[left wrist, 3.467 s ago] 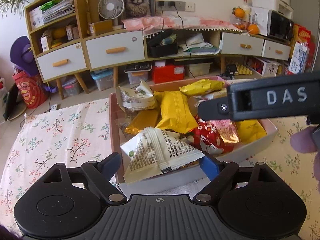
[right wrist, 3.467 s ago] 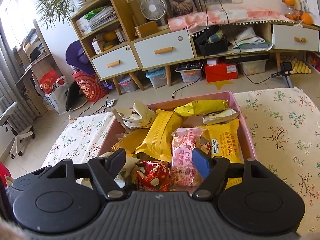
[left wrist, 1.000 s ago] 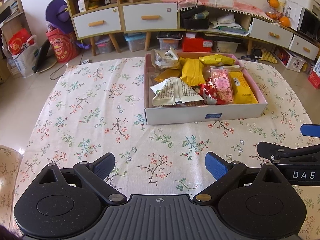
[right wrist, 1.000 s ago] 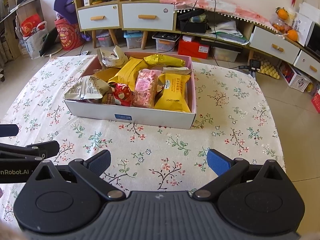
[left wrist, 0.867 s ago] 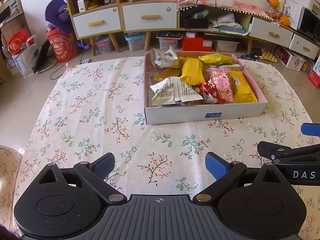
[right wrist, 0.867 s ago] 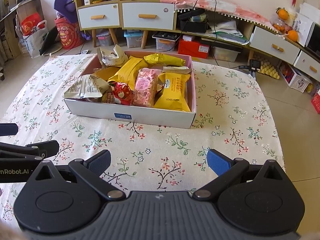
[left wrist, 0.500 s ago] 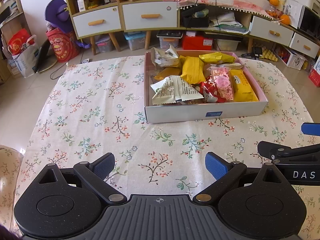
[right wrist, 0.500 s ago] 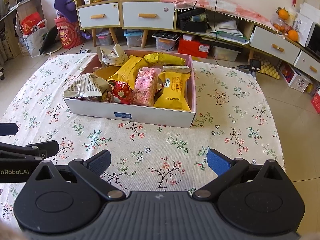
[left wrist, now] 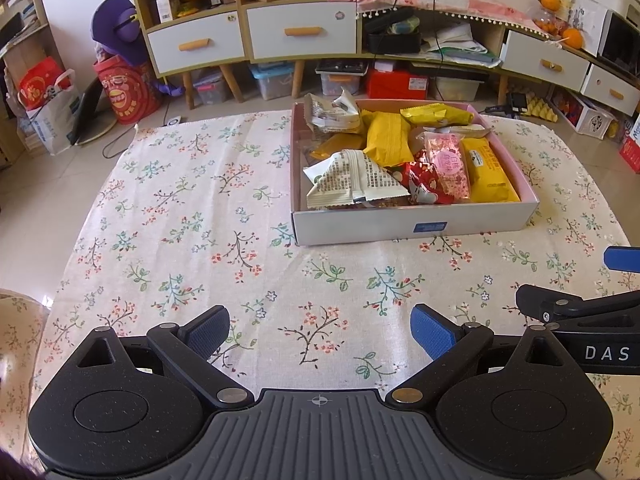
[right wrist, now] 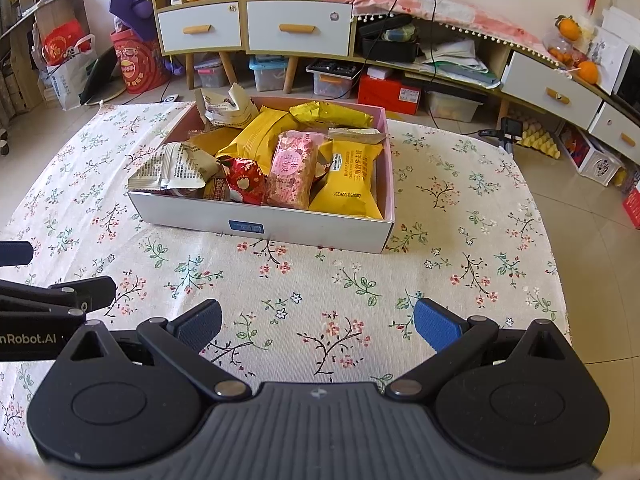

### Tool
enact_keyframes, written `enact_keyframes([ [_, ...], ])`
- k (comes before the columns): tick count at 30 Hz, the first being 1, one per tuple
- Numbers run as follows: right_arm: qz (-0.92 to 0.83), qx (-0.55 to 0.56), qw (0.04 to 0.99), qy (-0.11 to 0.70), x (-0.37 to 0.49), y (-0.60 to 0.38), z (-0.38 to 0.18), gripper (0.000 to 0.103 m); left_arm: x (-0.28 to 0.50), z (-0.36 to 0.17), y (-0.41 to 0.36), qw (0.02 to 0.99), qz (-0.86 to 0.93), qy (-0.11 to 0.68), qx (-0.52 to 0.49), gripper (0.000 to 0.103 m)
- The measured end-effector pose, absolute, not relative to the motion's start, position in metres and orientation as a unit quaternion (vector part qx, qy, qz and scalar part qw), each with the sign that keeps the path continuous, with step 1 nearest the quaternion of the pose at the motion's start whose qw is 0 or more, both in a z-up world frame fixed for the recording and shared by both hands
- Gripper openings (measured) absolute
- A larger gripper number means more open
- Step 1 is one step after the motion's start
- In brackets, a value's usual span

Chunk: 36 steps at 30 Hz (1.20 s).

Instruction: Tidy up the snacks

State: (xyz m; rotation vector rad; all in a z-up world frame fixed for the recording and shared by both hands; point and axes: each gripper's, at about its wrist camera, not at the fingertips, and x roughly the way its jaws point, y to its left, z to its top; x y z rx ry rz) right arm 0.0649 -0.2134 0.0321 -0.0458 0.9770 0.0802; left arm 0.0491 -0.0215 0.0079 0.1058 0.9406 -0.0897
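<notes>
A pink-lined cardboard box (left wrist: 412, 226) stands on the floral tablecloth, also in the right wrist view (right wrist: 260, 224). It holds several snack packs: yellow packs (left wrist: 390, 136), a pink pack (right wrist: 290, 170), a red pack (right wrist: 244, 178) and a white printed pack (left wrist: 352, 180). My left gripper (left wrist: 320, 326) is open and empty, low over the cloth in front of the box. My right gripper (right wrist: 318, 322) is open and empty, beside the left one.
The floral tablecloth (left wrist: 180, 216) covers the table. Behind it stand a shelf unit with drawers (left wrist: 300, 34), storage bins on the floor and a red bag (left wrist: 128, 88). The table's right edge (right wrist: 560, 264) drops to a tiled floor.
Since 3.5 s ago both grippers have pulled back from over the box to the near side of the table. In the last second they barely moved.
</notes>
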Motion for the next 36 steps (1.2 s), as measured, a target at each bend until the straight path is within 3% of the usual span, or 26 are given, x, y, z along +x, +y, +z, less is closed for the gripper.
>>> enact_keyframes([
  [36, 0.036, -0.039, 0.877, 0.477, 0.0627, -0.2107, 0.0244, 0.103, 0.0478, 0.0010, -0.0225, 0.886, -0.051, 0.457, 0.060, 0.098],
])
